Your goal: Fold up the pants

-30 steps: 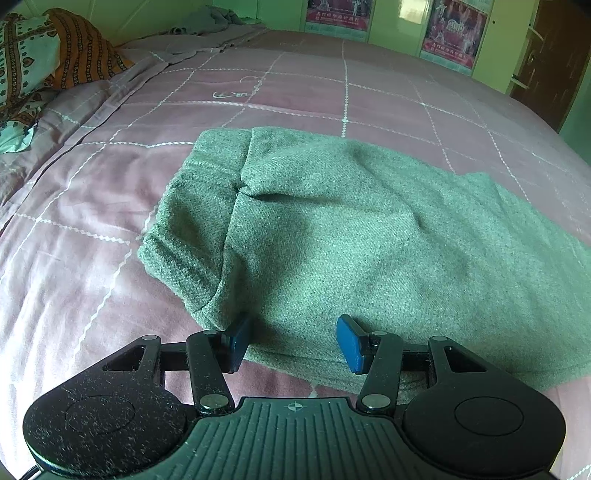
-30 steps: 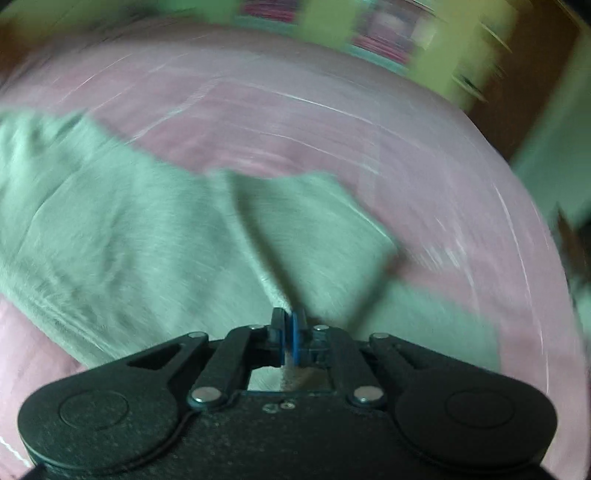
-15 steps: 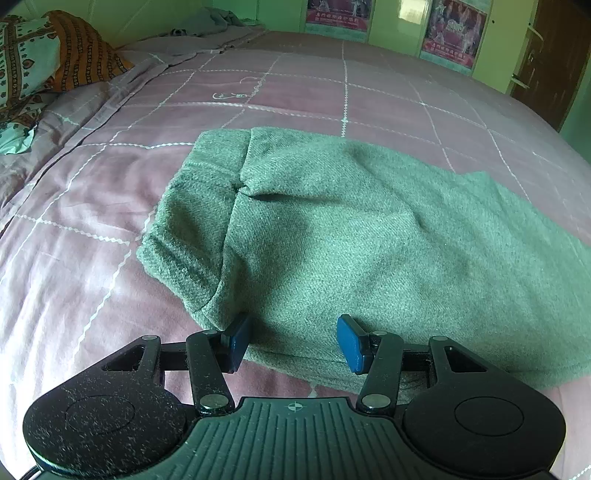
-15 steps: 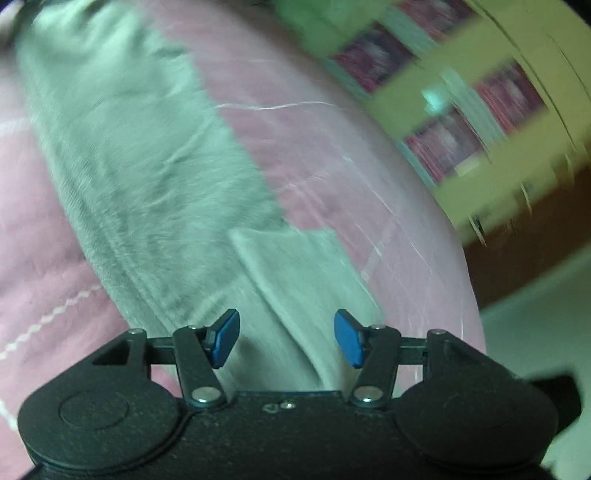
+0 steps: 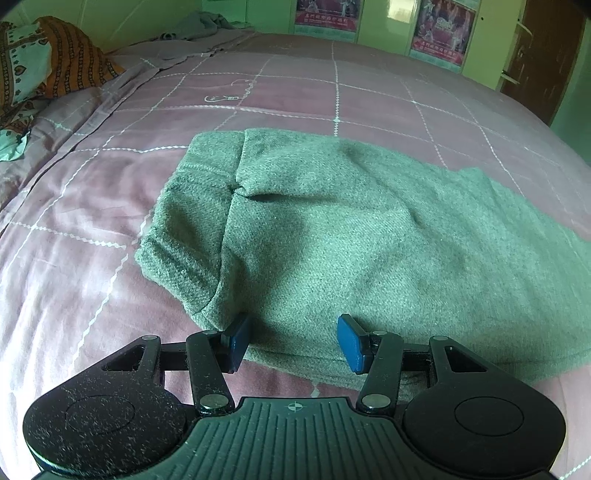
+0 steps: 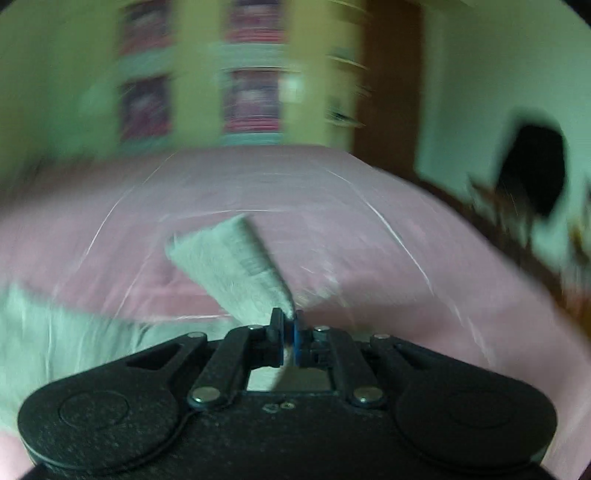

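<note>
Grey-green pants (image 5: 332,229) lie spread on the pink bed, waistband end at the left in the left wrist view. My left gripper (image 5: 293,341) hovers open over the near edge of the pants, its blue pads (image 5: 349,341) apart with cloth below them, not pinched. In the blurred right wrist view my right gripper (image 6: 290,332) is shut on a corner of the pants (image 6: 236,266), and a flap of cloth rises from the closed pads. More of the pants (image 6: 55,332) trails off to the lower left there.
The pink quilted bedspread (image 5: 92,229) with white grid lines surrounds the pants. A patterned orange and teal cloth (image 5: 44,70) lies at the far left by the wall. Posters (image 5: 443,29) and a brown door (image 5: 543,55) stand beyond the bed.
The right gripper opened over the pants, then shut on a corner of cloth and swung up and round, with the far wall now in its view. The left gripper stayed still.
</note>
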### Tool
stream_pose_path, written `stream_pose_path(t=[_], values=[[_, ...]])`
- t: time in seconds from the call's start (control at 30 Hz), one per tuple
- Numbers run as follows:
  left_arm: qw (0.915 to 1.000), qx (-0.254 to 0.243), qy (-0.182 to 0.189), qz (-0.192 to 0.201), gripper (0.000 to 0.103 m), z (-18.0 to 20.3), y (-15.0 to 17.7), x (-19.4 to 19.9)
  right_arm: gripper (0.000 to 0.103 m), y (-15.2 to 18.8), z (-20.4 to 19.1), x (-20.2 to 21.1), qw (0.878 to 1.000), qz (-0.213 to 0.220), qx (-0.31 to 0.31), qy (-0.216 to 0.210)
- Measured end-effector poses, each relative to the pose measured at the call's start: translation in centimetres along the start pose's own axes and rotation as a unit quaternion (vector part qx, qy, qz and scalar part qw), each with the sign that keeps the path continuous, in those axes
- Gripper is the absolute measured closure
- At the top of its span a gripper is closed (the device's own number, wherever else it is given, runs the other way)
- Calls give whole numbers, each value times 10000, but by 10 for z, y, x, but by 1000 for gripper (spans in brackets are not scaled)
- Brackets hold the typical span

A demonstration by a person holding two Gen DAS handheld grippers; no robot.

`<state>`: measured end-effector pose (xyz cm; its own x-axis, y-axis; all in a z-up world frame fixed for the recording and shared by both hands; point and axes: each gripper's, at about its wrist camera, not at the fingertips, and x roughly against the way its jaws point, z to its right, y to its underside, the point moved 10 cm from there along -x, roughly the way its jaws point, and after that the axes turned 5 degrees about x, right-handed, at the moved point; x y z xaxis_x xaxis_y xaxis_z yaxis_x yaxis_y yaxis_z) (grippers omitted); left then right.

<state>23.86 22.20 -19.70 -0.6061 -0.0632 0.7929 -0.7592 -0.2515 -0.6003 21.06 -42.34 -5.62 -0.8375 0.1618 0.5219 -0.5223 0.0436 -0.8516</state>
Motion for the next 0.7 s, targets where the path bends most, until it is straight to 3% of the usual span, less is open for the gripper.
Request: stream_pose_path(t=[0.07,0.17,0.27,0.37,0.43,0.53,0.6,0.7], values=[[10000,-3,-4,-29,52,0,-1,0,99,26,36,-7,9958,-226,-879,-66],[10000,-4,-41,-50,51,1,-3,0,98,87,56,-44,9793,-1052,-1707,-291],[9998,181,85,101,49,-2,-9,12,92,98,61,-48,9731,-848,-2082,-502],[9925,812,258,874,49,-19,-21,43,83,96,57,-47,9735,-778,-2043,-669],[9846,1301,226,1146,48,-39,-23,55,78,95,57,-49,9738,-752,-2021,-718],[9771,1770,274,1150,48,-60,-21,55,69,95,54,-43,9749,-723,-1979,-720],[9754,1902,325,1069,49,-66,-20,50,56,94,41,-41,9798,-712,-1735,-691],[9732,1996,551,1003,49,-64,-24,39,46,92,29,-37,9851,-710,-1405,-687]])
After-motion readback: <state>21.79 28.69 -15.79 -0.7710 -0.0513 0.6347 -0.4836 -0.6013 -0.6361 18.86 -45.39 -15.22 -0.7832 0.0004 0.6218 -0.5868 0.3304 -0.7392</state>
